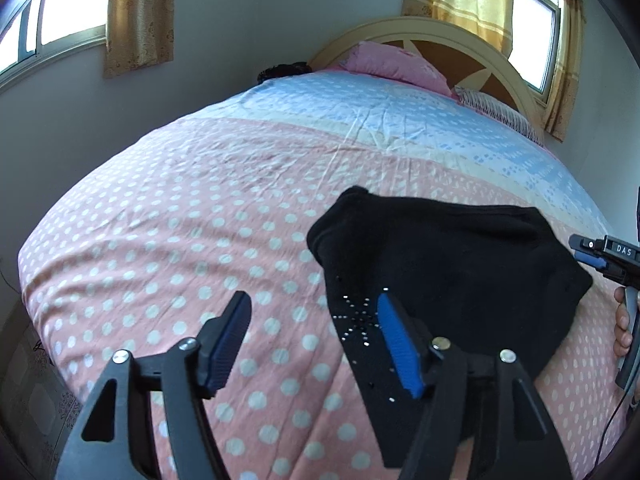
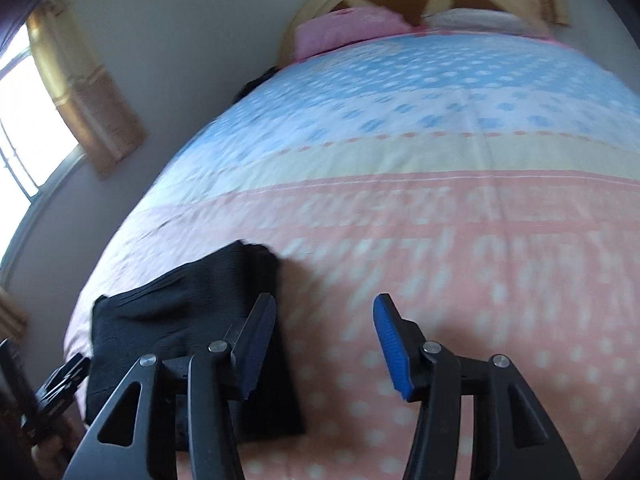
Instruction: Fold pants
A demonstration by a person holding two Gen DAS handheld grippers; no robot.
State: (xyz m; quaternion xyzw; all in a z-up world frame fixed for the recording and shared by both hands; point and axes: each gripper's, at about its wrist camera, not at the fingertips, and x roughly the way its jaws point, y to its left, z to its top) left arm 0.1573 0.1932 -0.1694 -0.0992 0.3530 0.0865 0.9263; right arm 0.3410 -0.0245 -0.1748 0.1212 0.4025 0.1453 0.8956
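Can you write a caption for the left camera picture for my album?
Open left gripper hovers beside folded black pants on a polka-dot bed.

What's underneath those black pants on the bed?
The black pants lie folded on the pink polka-dot bedspread, which shows all around them. Whatever sits directly beneath the fabric is covered, so only bedspread can be presumed there.

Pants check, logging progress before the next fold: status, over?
Left tongs open, empty. Right tongs open, empty. Black pants lying folded on the bedspread. Nothing in the way.
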